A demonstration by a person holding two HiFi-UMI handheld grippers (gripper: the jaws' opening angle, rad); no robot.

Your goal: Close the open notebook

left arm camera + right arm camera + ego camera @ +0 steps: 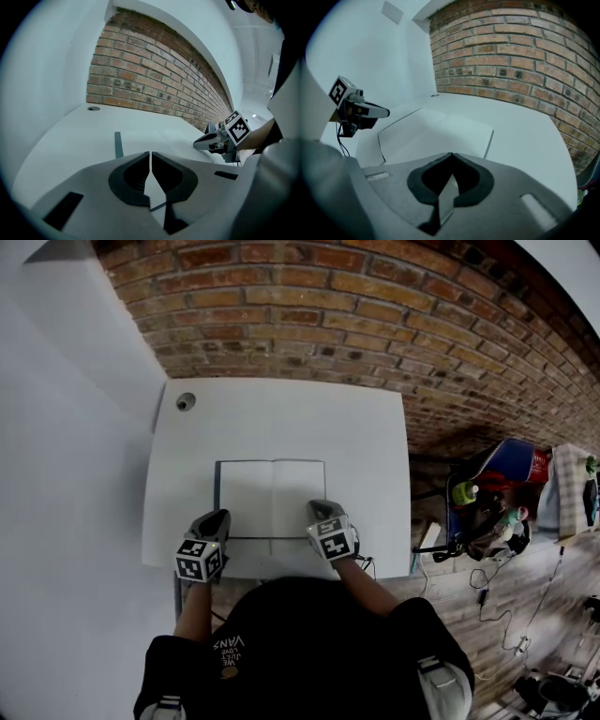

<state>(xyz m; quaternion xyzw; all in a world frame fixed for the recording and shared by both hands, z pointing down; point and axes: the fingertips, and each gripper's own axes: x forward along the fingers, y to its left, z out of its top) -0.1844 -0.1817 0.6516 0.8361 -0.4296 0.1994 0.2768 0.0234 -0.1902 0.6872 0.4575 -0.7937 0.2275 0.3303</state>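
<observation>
The open notebook (272,498) lies flat on the white table (281,418), blank pages up, its dark cover showing along the left edge. My left gripper (217,516) is over the notebook's near left corner, jaws shut with nothing between them. My right gripper (321,507) is over the near right corner, also shut and empty. In the left gripper view the closed jaws (150,153) point across the page past the dark cover edge (118,144), with the right gripper (211,139) to the right. The right gripper view shows its closed jaws (451,155), the notebook (436,133) and the left gripper (370,112).
A round cable hole (186,401) sits in the table's far left corner. A brick wall (375,306) runs behind the table and a white wall (66,427) along its left. Bags, bottles and cables (497,502) crowd the floor to the right.
</observation>
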